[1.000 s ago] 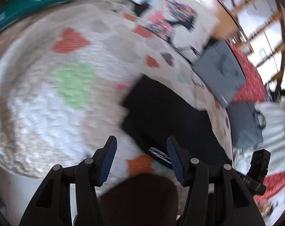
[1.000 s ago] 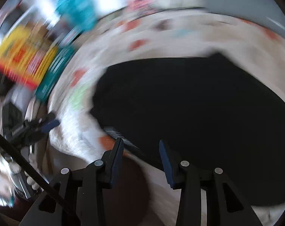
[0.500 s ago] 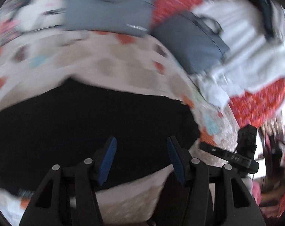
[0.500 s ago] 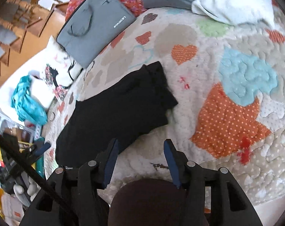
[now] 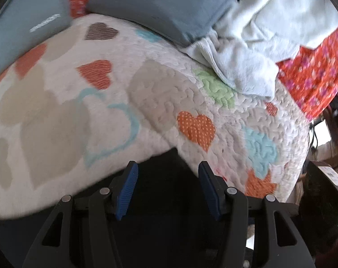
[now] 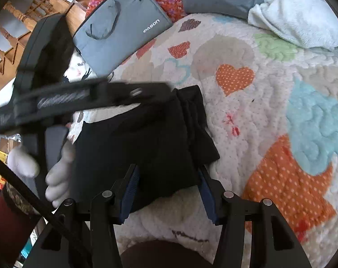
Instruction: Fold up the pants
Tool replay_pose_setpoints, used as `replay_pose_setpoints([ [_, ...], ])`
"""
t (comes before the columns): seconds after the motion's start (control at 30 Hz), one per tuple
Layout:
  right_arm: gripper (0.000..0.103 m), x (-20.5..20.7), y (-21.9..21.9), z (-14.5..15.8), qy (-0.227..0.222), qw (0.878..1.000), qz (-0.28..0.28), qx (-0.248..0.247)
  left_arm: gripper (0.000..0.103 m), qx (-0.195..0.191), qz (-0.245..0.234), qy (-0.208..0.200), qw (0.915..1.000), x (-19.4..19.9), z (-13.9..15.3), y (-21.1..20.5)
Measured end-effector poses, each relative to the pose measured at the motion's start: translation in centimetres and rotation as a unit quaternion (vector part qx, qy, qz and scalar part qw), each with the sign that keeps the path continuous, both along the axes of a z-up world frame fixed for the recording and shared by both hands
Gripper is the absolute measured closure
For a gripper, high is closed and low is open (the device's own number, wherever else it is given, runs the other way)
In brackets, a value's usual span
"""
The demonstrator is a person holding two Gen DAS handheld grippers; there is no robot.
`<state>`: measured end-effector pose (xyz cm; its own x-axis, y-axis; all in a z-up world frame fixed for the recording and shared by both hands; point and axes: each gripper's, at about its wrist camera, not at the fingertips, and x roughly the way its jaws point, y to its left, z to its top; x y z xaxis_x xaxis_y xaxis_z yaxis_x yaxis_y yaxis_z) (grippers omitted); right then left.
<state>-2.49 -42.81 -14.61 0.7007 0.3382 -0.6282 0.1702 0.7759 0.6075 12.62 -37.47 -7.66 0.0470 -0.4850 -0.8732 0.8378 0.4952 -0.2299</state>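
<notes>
Two fisheye views, each looking forward along its own tongs and down at a heart-patterned quilt (image 5: 160,98) on a bed. The left wrist view sits close above the black pants (image 5: 166,192). The right wrist view looks from farther back. Both share the orange dotted heart (image 6: 233,77), grey laptop bag (image 6: 122,33) and white towel (image 5: 247,60).

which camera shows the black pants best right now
The right wrist view: the folded pants lie nearly whole on the quilt, edges visible. The left wrist view shows only a dark patch of them between the open left gripper's fingers.
</notes>
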Motion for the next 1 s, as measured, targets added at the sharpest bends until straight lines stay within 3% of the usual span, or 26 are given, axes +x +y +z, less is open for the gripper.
replay_pose_setpoints([
  [0.23,0.044,1.2,0.0,-0.3,-0.013,1.0,0.0,0.016,0.048,0.035,-0.04,-0.011,0.9985,0.0,-2.2,-3.0],
  [0.3,0.046,1.7,0.4,-0.1,-0.013,1.0,0.009,0.011,0.07,0.04,-0.045,-0.013,0.9981,-0.3,-2.0,-3.2],
  [0.33,0.06,1.9,0.6,-0.1,-0.013,1.0,0.013,0.014,0.081,0.043,-0.045,-0.018,0.9979,-0.4,-1.9,-3.1],
  [0.37,0.07,2.2,0.7,-0.2,-0.009,1.0,0.02,0.021,0.085,0.037,-0.044,-0.014,0.9982,-0.3,-1.7,-2.8],
  [0.47,0.077,2.4,0.9,0.4,-0.012,0.999,0.023,0.03,0.087,0.006,-0.022,0.014,0.9996,0.4,-0.8,-1.2],
  [0.67,0.078,2.8,3.2,3.6,-0.036,0.998,0.051,0.022,0.087,-0.074,0.035,0.036,0.996,1.4,3.0,4.8],
  [0.8,0.078,3.9,6.8,6.4,-0.053,0.994,0.097,0.003,0.087,-0.13,0.086,0.045,0.9868,2.2,5.4,10.8],
  [0.9,0.078,5.4,10.3,7.7,-0.057,0.988,0.143,-0.005,0.088,-0.172,0.139,0.057,0.9734,3.0,6.2,16.8],
  [1.0,0.078,7.4,14.3,7.8,-0.046,0.981,0.187,-0.018,0.089,-0.207,0.193,0.084,0.9554,4.3,4.8,23.0],
])
